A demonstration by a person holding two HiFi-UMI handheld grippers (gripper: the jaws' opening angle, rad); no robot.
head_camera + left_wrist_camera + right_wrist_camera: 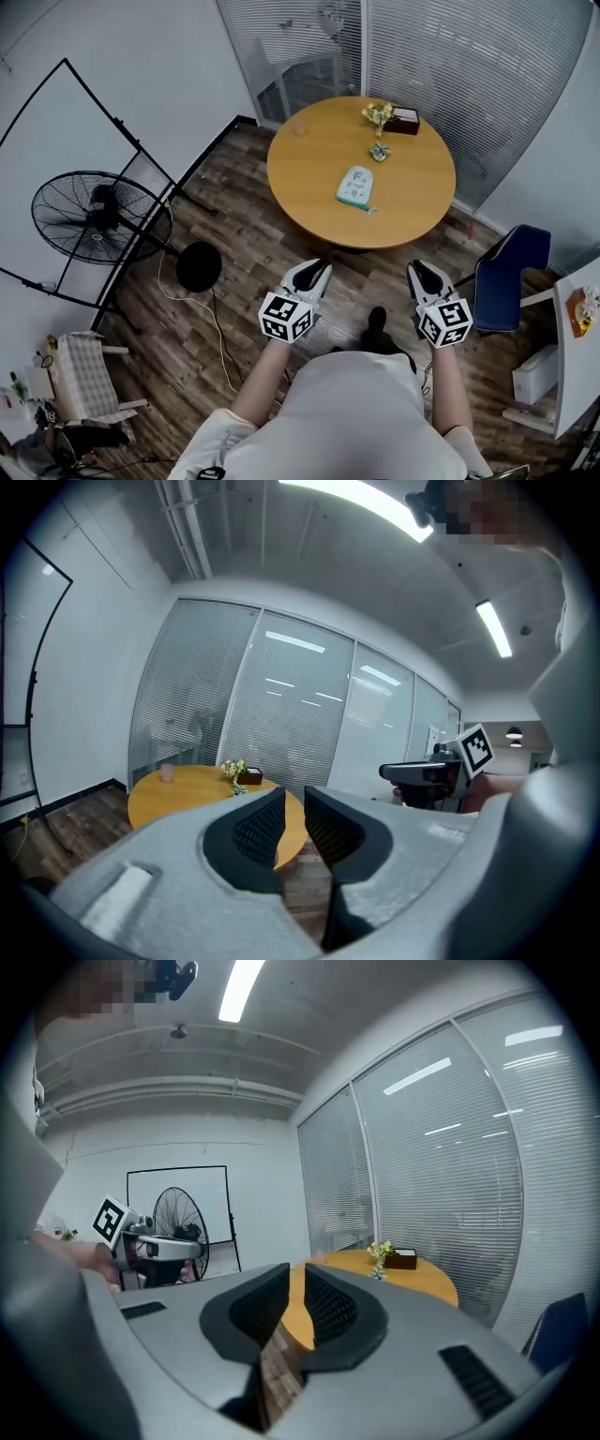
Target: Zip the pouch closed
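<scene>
A pale teal pouch (356,186) lies flat on the round wooden table (319,159), right of its middle. Both grippers are held in front of the person's body, over the floor and well short of the table. My left gripper (322,266) (294,794) points at the table, its jaws close together with nothing between them. The right gripper (417,269) (297,1271) stands the same way, a slim gap and nothing held. In the gripper views the table (178,789) (412,1279) shows beyond the jaws, but the pouch cannot be made out there.
Flowers (378,114), a dark box (405,120) and a small cup (298,127) stand at the table's far side. A floor fan (98,217) stands at the left, a blue chair (511,272) at the right. Glass walls with blinds lie behind the table.
</scene>
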